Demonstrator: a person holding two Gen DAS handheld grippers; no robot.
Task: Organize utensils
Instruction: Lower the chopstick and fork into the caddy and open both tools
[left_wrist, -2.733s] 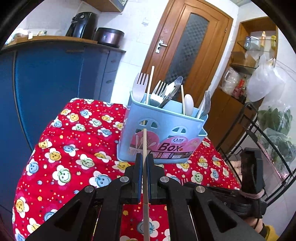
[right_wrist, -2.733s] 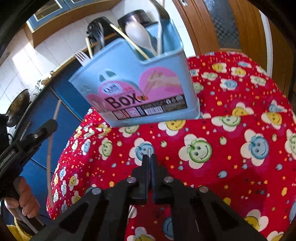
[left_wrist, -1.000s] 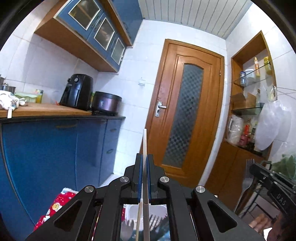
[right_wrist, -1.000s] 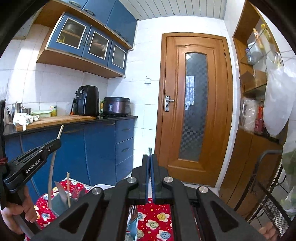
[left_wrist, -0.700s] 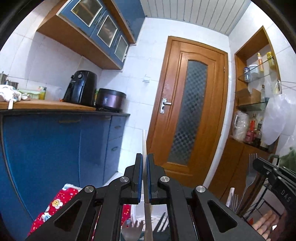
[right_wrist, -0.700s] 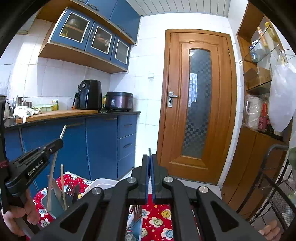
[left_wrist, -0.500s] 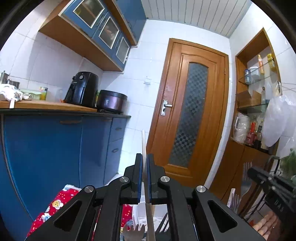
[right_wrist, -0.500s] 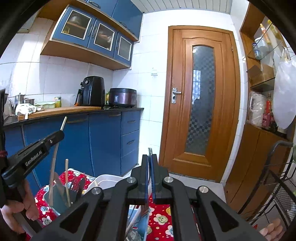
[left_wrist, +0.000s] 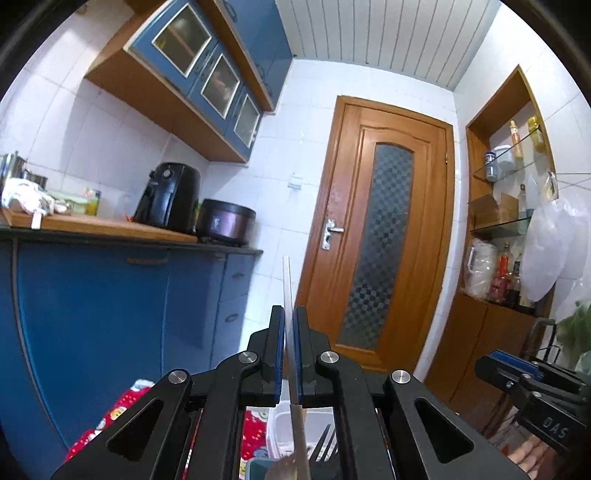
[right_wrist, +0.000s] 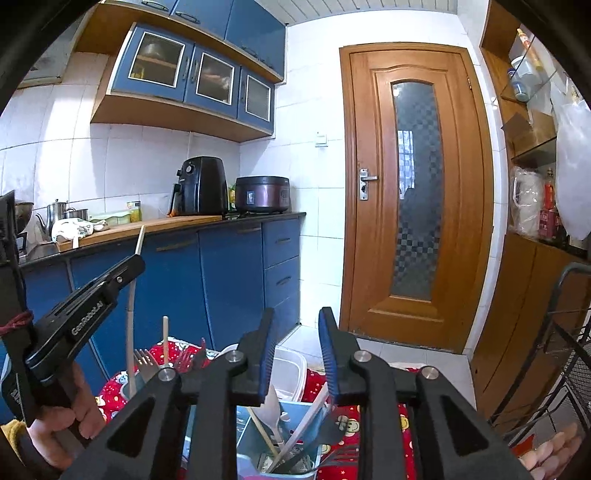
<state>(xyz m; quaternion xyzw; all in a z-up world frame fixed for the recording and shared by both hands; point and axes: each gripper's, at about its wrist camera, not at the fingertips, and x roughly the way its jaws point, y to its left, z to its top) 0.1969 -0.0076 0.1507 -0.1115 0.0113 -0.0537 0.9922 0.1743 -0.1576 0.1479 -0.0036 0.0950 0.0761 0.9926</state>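
My left gripper (left_wrist: 290, 325) is shut on a pale chopstick (left_wrist: 288, 291), held upright; its lower end reaches down into the utensil box below. In the right wrist view the left gripper (right_wrist: 133, 264) shows at the left with the chopstick (right_wrist: 131, 332) going down into the box. My right gripper (right_wrist: 297, 325) is open and empty, above the light-blue utensil box (right_wrist: 247, 424), which holds forks, a white spoon and chopsticks. The right gripper (left_wrist: 491, 365) also shows at the right edge of the left wrist view.
A white plastic tub (right_wrist: 291, 369) stands behind the box on the red flowered cloth (right_wrist: 114, 387). Blue cabinets (right_wrist: 229, 280) with an air fryer (right_wrist: 201, 184) and a cooker stand at left, a wooden door (right_wrist: 417, 192) ahead, a wire rack (right_wrist: 569, 343) at right.
My right gripper has opened and let go of the fork it held, which now stands in the box. The left gripper stays shut on the chopstick and has barely moved.
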